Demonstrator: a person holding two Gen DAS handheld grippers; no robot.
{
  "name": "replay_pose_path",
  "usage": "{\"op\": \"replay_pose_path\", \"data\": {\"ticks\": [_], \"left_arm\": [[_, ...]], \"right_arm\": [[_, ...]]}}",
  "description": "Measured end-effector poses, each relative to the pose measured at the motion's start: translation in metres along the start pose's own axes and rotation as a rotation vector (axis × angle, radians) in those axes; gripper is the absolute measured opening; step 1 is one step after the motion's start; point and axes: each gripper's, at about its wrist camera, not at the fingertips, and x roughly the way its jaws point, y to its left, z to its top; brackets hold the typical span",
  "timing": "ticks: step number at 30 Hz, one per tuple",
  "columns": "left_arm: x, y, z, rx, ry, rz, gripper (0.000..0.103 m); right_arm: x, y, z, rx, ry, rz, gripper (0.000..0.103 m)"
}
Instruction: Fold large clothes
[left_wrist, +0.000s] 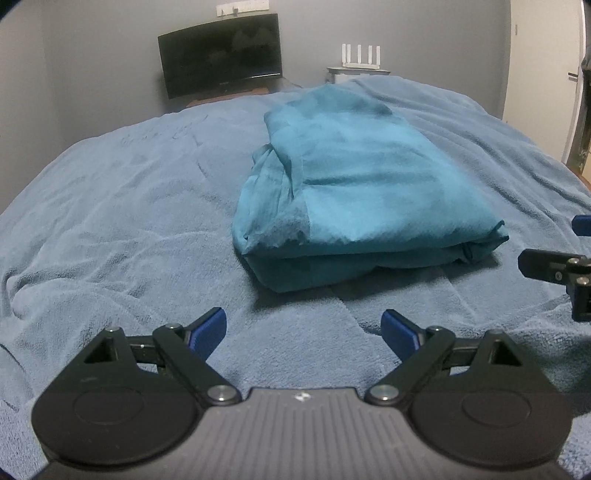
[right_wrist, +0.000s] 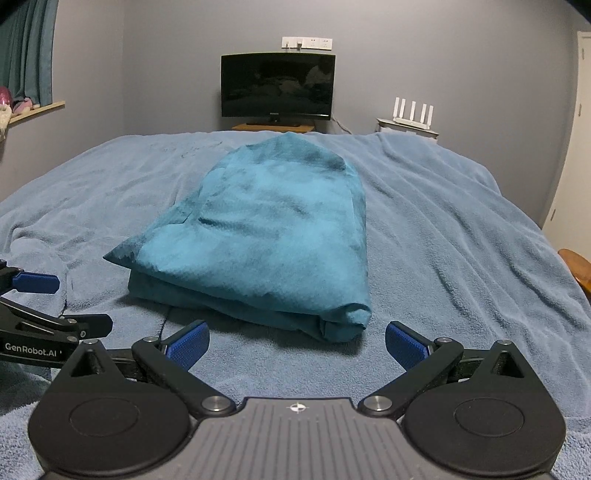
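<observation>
Looking through my right camera, I see a green curtain (right_wrist: 27, 48) and a little shelf (right_wrist: 37, 110) at 10 o'clock; my left camera does not show them. My left camera shows a dark strip (left_wrist: 580, 110) by the wall at 3 o'clock that I cannot make out.

Both cameras show the black screen (right_wrist: 277, 85) on the far wall at 12 o'clock and the white box with four sticks (right_wrist: 413, 110) near it at 1 o'clock. The big blue blanket (right_wrist: 461, 229) covers the bed. Nothing sits between my claws and the cloth.

The folded teal cloth (right_wrist: 266, 236) lies in the middle of the bed in a thick bundle. From my left claw (left_wrist: 303, 334) it sits at 1 o'clock, near but not touching. From my right claw (right_wrist: 297, 345) it sits at 12 o'clock, just past the blue tips.

My left claw is spread wide with nothing in it. My right claw is spread wide too, and bare. Each claw peeks into the other camera's edge.
</observation>
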Motion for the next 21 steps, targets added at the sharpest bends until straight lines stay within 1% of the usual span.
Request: {"op": "replay_pose_path", "data": {"ticks": [21], "left_arm": [[0.0038, -0.0005, 0.0003, 0.005, 0.015, -0.001, 0.091]], "right_arm": [[0.0025, -0.0008, -0.0012, -0.005, 0.009, 0.002, 0.103]]}}
